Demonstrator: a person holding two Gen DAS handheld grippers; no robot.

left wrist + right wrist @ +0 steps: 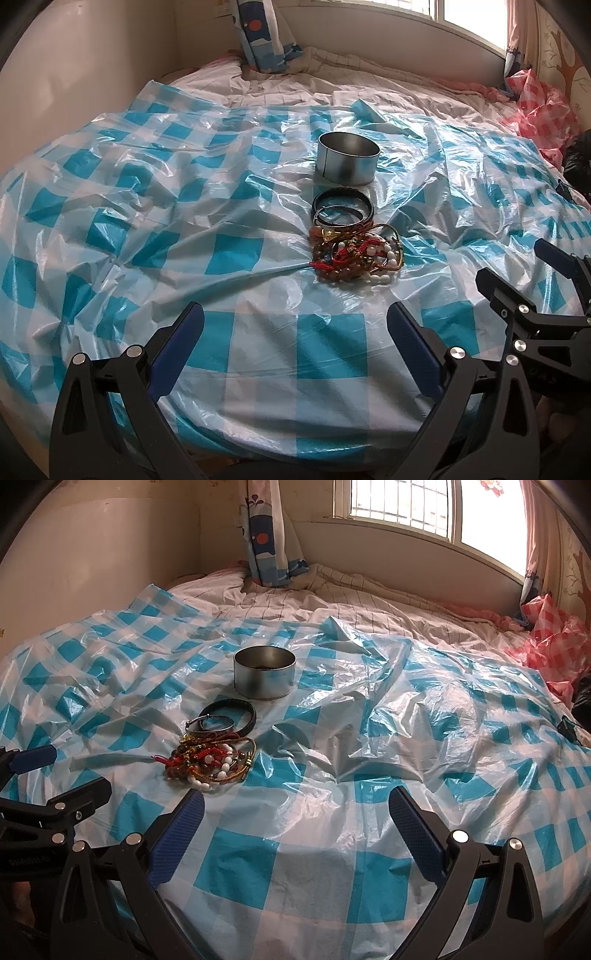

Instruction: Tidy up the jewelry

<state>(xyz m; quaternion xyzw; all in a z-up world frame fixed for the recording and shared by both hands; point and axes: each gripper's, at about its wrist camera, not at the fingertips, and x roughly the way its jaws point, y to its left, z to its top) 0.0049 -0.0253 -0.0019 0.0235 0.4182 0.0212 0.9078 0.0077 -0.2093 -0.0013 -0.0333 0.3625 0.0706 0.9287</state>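
A pile of jewelry (pixel 356 251) lies on a blue-and-white checked plastic sheet (pixel 184 221) on a bed: beaded bracelets, red cord, white beads, with a black braided bracelet (pixel 343 199) and a metal bangle (pixel 340 218) at its far side. It also shows in the right wrist view (pixel 214 760). Behind it stands a round open metal tin (pixel 348 157), also seen in the right wrist view (pixel 264 672). My left gripper (pixel 295 332) is open and empty, short of the pile. My right gripper (pixel 295 812) is open and empty, to the right of the pile; it also shows in the left wrist view (pixel 517 273).
A red checked plastic sheet (pixel 550 650) is crumpled at the far right by the wall. A blue patterned curtain (pixel 266 535) hangs at the back corner. A small black object (pixel 567 727) lies near the right edge. The plastic sheet is wrinkled throughout.
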